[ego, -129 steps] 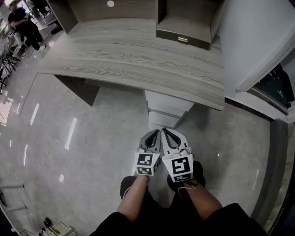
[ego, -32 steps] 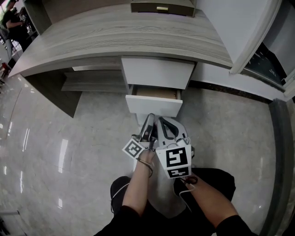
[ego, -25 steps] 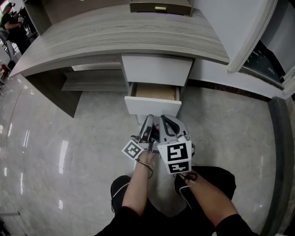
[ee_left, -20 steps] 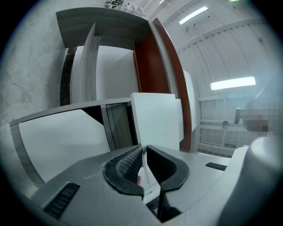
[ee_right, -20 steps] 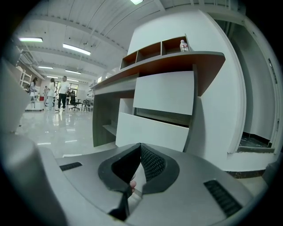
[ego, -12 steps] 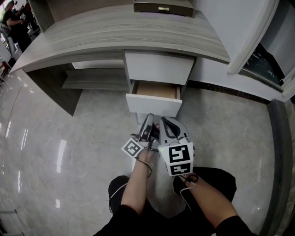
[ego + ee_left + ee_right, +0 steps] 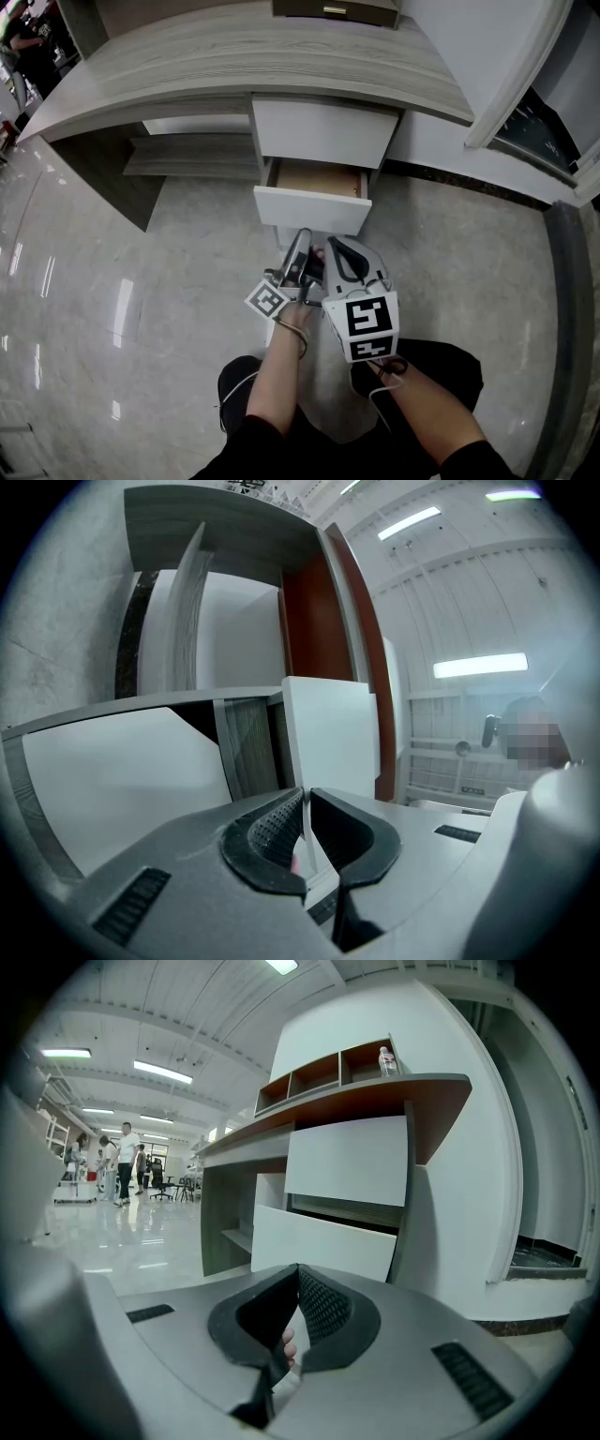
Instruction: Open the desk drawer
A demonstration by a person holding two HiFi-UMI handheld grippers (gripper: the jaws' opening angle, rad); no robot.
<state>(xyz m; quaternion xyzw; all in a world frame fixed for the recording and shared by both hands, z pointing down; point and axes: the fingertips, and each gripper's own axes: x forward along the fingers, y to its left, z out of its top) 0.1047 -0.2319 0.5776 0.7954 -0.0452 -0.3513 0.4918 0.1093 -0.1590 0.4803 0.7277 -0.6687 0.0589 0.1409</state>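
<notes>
desk drawer [image 7: 312, 204] stands pulled out of the white pedestal, its wooden inside [image 7: 319, 178] showing, just ahead of both grippers' fingertips. left gripper [image 7: 303, 799], turned on its side, has just been closing its fingers [image 7: 265, 829]. they stand a thin slit apart with nothing between them, near the drawer's white front but not gripping it. right gripper [image 7: 297, 1271], close alongside, has its fingers [image 7: 324, 1305] pressed together at the tips and holds nothing. the drawer front lies a little beyond them.

two drawer fronts show: the pulled-out one and a closed drawer front [image 7: 323, 131] directly above it, higher than the fingers. two marker cubes [image 7: 269, 302] ride behind the fingers, one on each gripper, with the person's two forearms behind them.

one grey wood-grain desk top [image 7: 234, 66] spans the scene beyond and above the fingers. one low shelf [image 7: 187, 155] sits under it, off to the left of the fingers. a white wall [image 7: 469, 56] rises to their right. one bottle [image 7: 385, 1058] stands on the desk top, high above the right fingers. a few people [image 7: 122, 1162] stand far off to the left on the glossy floor [image 7: 122, 281].
</notes>
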